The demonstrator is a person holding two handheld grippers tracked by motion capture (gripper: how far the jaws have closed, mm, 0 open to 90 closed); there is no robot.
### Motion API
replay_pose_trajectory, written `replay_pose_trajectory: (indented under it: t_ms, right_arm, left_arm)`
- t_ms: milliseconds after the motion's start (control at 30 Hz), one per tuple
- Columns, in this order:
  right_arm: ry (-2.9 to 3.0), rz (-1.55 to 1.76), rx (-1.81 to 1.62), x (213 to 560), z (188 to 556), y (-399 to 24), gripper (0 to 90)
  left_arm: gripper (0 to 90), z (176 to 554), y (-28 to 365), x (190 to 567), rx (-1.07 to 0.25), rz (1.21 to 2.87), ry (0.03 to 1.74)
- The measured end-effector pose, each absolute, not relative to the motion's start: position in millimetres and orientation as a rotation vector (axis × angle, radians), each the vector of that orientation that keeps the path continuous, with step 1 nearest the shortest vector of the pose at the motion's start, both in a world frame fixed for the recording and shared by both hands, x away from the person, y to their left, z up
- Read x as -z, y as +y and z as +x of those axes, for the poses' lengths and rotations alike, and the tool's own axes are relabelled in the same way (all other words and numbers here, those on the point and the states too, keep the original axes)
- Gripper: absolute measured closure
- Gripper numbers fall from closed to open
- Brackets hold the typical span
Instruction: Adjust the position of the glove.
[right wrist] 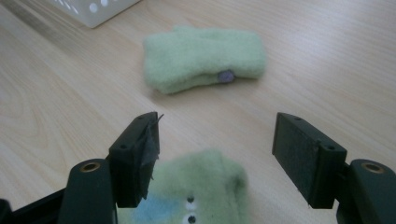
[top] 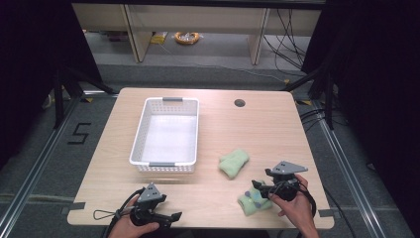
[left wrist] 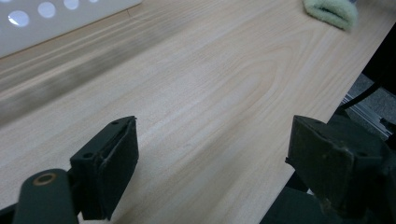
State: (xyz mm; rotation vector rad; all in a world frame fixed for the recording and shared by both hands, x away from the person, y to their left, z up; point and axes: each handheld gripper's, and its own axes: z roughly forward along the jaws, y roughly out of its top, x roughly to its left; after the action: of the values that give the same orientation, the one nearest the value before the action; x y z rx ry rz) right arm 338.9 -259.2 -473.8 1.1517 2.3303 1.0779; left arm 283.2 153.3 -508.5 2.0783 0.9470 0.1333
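Note:
Two pale green fleece mittens lie on the right half of the wooden table. One mitten point(top: 234, 162) point(right wrist: 203, 58) lies flat, folded, with a small grey button on its edge. The other mitten point(top: 253, 200) point(right wrist: 201, 191), with a blue patch and white dots, sits near the front edge. My right gripper point(top: 260, 188) point(right wrist: 215, 149) stands open over this nearer mitten, whose top sits between the jaws close to the left pad, with a gap to the right pad. My left gripper point(top: 171, 217) point(left wrist: 215, 158) is open at the front left over bare wood, with nothing between its jaws.
A white perforated basket point(top: 138, 144) point(left wrist: 46, 23) point(right wrist: 93, 9) stands empty at the table's middle left. A round cable hole point(top: 239, 103) is in the far right of the tabletop. Beyond the table are a grey floor, cables and shelf legs.

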Motion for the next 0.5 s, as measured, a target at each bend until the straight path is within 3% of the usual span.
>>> replay_pose_trajectory:
  t_ms: [500]
  right_arm:
    - [2.371,1.056,-1.064,462,365,-237,35.5]
  left_arm:
    - [16.2,284,154,509,-0.133,2.078,0.947]
